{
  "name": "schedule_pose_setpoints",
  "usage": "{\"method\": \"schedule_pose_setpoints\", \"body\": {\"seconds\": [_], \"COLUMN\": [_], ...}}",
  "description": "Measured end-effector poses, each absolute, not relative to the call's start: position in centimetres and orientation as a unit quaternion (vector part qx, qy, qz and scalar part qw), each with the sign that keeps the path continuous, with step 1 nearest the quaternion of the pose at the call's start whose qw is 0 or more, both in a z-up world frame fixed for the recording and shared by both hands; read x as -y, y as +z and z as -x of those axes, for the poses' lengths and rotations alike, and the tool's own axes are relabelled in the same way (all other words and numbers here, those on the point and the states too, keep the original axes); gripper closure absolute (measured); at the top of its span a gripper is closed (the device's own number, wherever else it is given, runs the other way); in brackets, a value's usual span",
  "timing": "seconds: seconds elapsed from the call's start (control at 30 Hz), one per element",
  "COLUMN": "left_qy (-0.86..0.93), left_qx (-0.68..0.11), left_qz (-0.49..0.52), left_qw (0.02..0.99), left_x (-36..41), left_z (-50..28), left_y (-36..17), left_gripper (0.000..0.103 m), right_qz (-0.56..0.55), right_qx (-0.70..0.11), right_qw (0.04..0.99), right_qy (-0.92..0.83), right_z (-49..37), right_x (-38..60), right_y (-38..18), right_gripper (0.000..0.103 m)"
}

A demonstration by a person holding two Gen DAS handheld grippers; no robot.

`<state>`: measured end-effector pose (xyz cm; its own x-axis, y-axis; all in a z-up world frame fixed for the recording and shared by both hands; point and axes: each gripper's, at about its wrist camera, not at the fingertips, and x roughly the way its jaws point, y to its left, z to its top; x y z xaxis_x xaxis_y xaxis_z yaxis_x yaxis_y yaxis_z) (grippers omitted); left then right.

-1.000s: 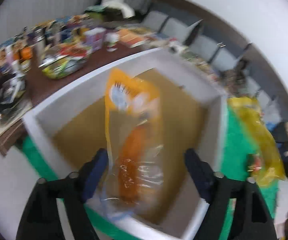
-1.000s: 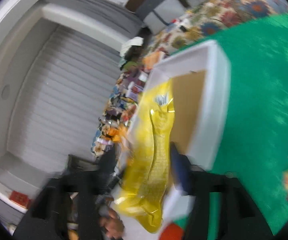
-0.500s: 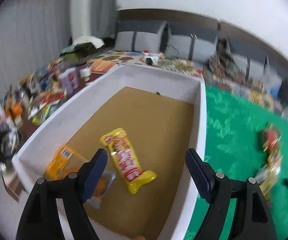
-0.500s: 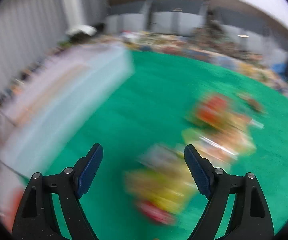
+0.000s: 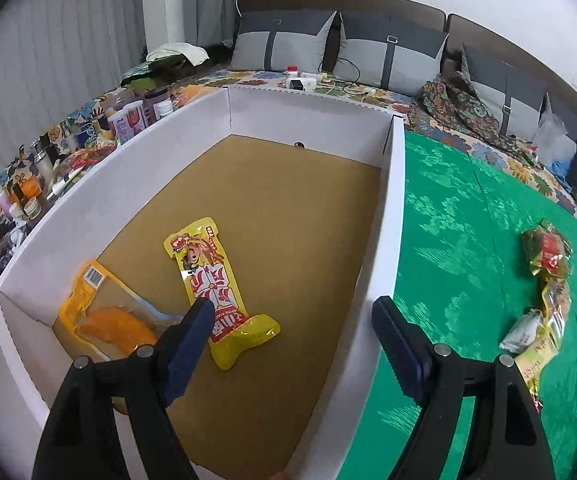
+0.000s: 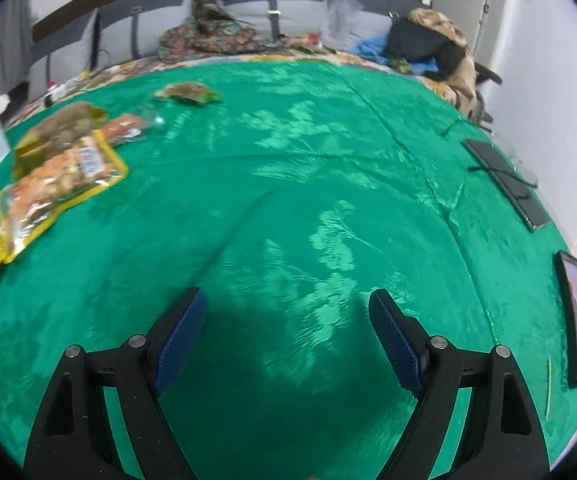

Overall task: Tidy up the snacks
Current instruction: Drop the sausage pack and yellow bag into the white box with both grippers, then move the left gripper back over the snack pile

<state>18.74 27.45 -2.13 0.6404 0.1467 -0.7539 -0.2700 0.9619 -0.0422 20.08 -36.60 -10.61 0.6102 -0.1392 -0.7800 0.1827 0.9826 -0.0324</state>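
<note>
Left wrist view shows the left gripper (image 5: 292, 312) wide open and empty above the white cardboard box (image 5: 392, 216), where a yellow cartoon-printed packet (image 5: 208, 280) and an orange-filled pouch (image 5: 104, 312) lie side by side. Right gripper (image 6: 286, 312) hangs open, holding nothing, over bare green cloth (image 6: 328, 160). Remaining snacks (image 6: 60, 172) lie to its left; it would do well to swing there, settle, and pinch one packet's edge.

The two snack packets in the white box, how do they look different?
The yellow cartoon packet is opaque and printed; the orange packet has a clear window and a barcode. The yellow one lies mid-floor, the orange one in the near left corner of the white box. Both lie flat, ungripped.
</note>
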Motion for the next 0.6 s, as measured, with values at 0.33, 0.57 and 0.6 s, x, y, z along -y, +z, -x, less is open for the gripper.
{"method": "schedule_pose_setpoints", "body": {"seconds": [0.33, 0.57, 0.6], "left_qy": [0.156, 0.053, 0.035], "left_qx": [-0.341, -0.300, -0.316], "left_qz": [-0.020, -0.022, -0.010], "left_qw": [0.927, 0.952, 0.948], "left_x": [-22.7, -14.3, -13.4], "left_z": [-16.9, -14.3, -14.5], "left_y": [1.5, 3.5, 2.7], "left_gripper": [0.020, 0.001, 0.001], "right_qz": [-0.056, -0.057, -0.056], "right_qx": [-0.436, -0.438, -0.439], "right_qw": [0.893, 0.892, 0.892], "right_qy": [-0.091, -0.094, -0.093], "right_z": [-20.5, -21.1, -21.4], "right_x": [38.0, 38.1, 38.1], "right_y": [-11.0, -11.1, -11.1], "right_gripper": [0.010, 0.007, 0.007]}}
